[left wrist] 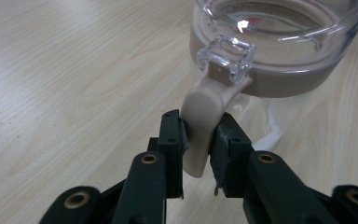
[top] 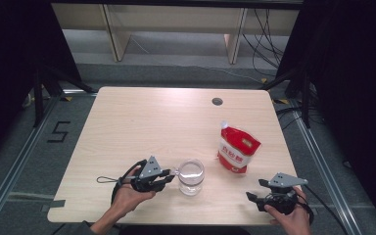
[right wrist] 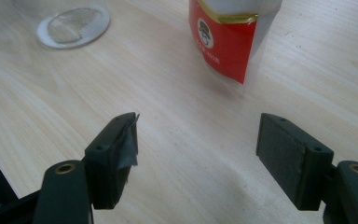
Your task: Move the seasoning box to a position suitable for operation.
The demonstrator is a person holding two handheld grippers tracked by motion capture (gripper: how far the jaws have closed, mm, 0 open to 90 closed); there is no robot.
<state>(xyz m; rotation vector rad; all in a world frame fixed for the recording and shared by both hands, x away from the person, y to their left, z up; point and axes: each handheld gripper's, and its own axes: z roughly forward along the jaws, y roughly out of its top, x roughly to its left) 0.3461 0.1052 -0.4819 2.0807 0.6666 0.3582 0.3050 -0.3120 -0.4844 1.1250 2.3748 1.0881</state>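
Observation:
A clear glass jar (top: 191, 176) with a beige rim band stands near the table's front edge. From its rim (left wrist: 279, 70) a clear clasp (left wrist: 226, 56) and a beige lever tab (left wrist: 203, 105) stick out toward me. My left gripper (top: 171, 175) (left wrist: 198, 135) is shut on that tab, one black pad on each side of it. A red and white pouch (top: 237, 149) (right wrist: 228, 42) stands upright to the right of the jar. My right gripper (top: 255, 189) (right wrist: 198, 140) rests low at the front right, open with bare tabletop between its pads, pointing toward the pouch.
The light wooden table (top: 142, 127) has a round cable hole (top: 217, 101) near its far edge. The jar's base (right wrist: 72, 23) appears at the upper left of the right gripper view. Black stands and cables flank the table on the floor.

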